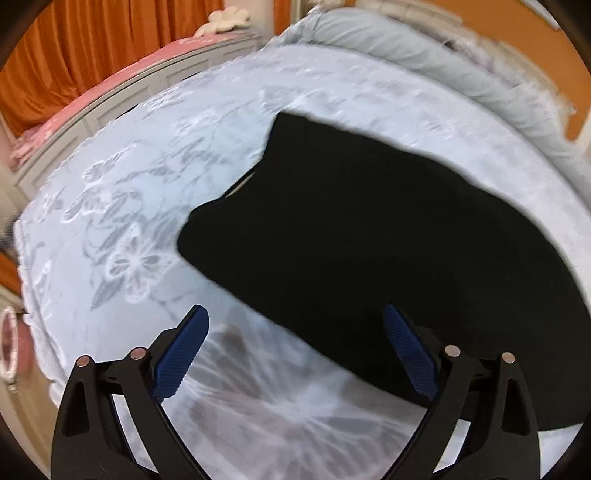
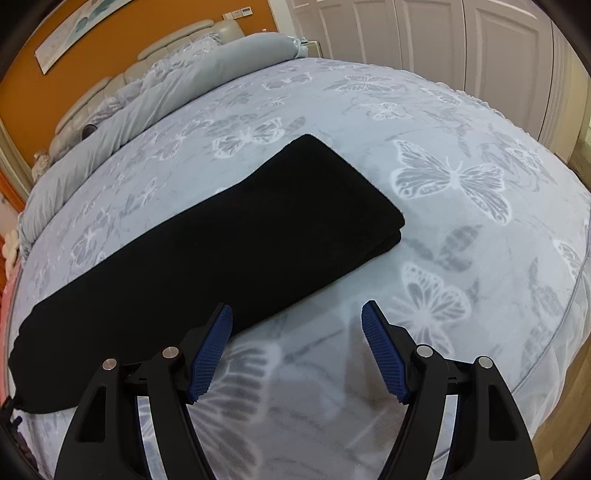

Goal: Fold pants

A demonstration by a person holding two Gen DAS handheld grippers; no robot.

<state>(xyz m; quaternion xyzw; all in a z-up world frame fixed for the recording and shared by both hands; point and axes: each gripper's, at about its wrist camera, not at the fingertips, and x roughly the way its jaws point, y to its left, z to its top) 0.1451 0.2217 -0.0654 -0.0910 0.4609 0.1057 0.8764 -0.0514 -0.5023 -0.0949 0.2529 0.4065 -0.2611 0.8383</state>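
Black pants (image 2: 207,251) lie flat on the bed, folded lengthwise into a long strip with a doubled end at the far right. They also show in the left wrist view (image 1: 369,229), where the waist end with a bit of pale lining points left. My left gripper (image 1: 295,314) is open and empty, hovering over the near edge of the pants. My right gripper (image 2: 297,310) is open and empty, just in front of the pants' near edge, its left finger (image 2: 210,354) over the fabric.
The bed has a pale blue butterfly-print cover (image 2: 461,184). A rolled grey duvet (image 2: 147,96) lies along the headboard side. White wardrobe doors (image 2: 443,33) stand beyond the bed. Orange curtains (image 1: 92,48) and a pink-topped bench (image 1: 110,96) are to the left.
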